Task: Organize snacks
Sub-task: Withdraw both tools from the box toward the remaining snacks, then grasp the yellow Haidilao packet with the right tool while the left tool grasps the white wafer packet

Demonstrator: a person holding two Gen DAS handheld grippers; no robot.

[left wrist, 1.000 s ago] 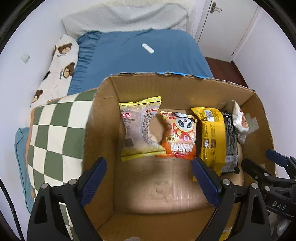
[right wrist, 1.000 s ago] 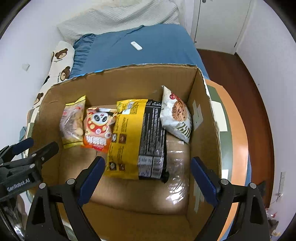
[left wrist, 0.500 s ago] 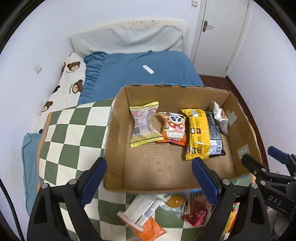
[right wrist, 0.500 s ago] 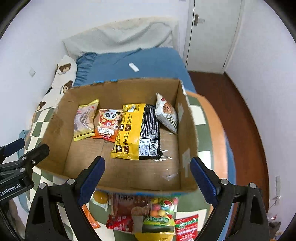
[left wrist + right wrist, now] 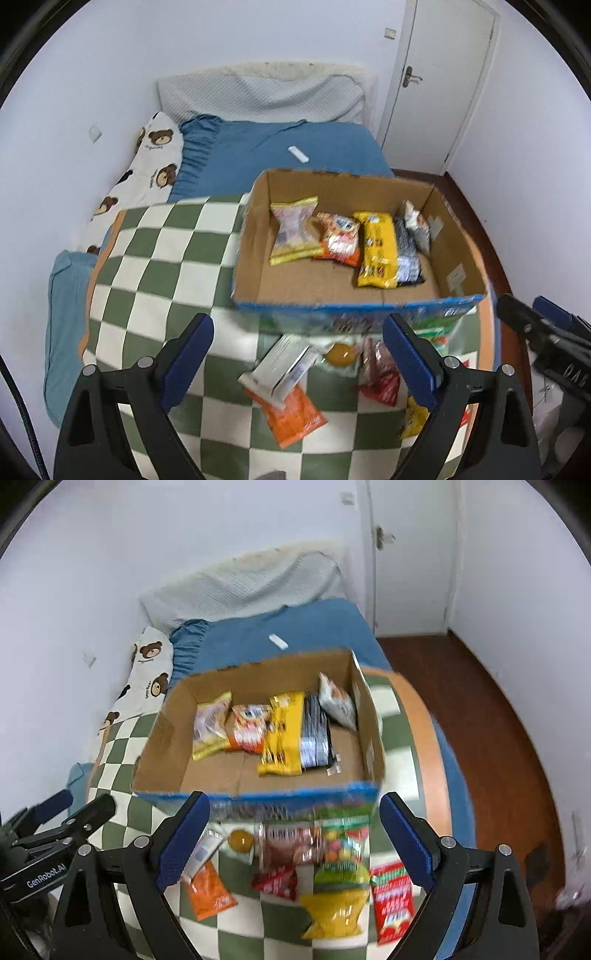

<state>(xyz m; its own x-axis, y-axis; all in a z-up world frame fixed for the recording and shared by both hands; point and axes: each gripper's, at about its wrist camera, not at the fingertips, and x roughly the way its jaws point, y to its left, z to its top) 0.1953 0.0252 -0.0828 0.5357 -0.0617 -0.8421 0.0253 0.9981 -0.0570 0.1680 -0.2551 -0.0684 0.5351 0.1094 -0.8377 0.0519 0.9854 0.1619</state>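
— Where do your snacks sit?

— Four packets lie in a row along the far side of the cardboard box (image 5: 258,236): a pale yellow packet (image 5: 293,230), an orange panda packet (image 5: 340,238), a yellow-and-black packet (image 5: 380,249) and a white cookie bag (image 5: 415,225) leaning against the right wall. The near half of the box floor is bare cardboard.

— And the rest?

— Loose on the checkered cloth (image 5: 155,258), just in front of the box's blue near edge — a white wrapper (image 5: 282,369) lying over an orange packet (image 5: 291,413), a round yellow jelly cup (image 5: 240,840), a brown cookie packet (image 5: 291,843), a bag of coloured candies (image 5: 345,849), a small red packet (image 5: 277,882), a yellow bag (image 5: 338,912) and a red packet (image 5: 393,901) at the right end. Motion blur softens all of them.

— What are your claws doing?

— Your left claw (image 5: 297,363) is spread wide with nothing between its blue pads, above the white wrapper. Your right claw (image 5: 295,840) is just as wide apart and empty, above the brown cookie packet and candies.

— Around that?

— The cloth lies on a bed with a blue sheet (image 5: 295,147); a bear-print pillow (image 5: 147,170) lies along the wall, a small white remote (image 5: 298,154) on the sheet, a white door (image 5: 436,85) beyond.
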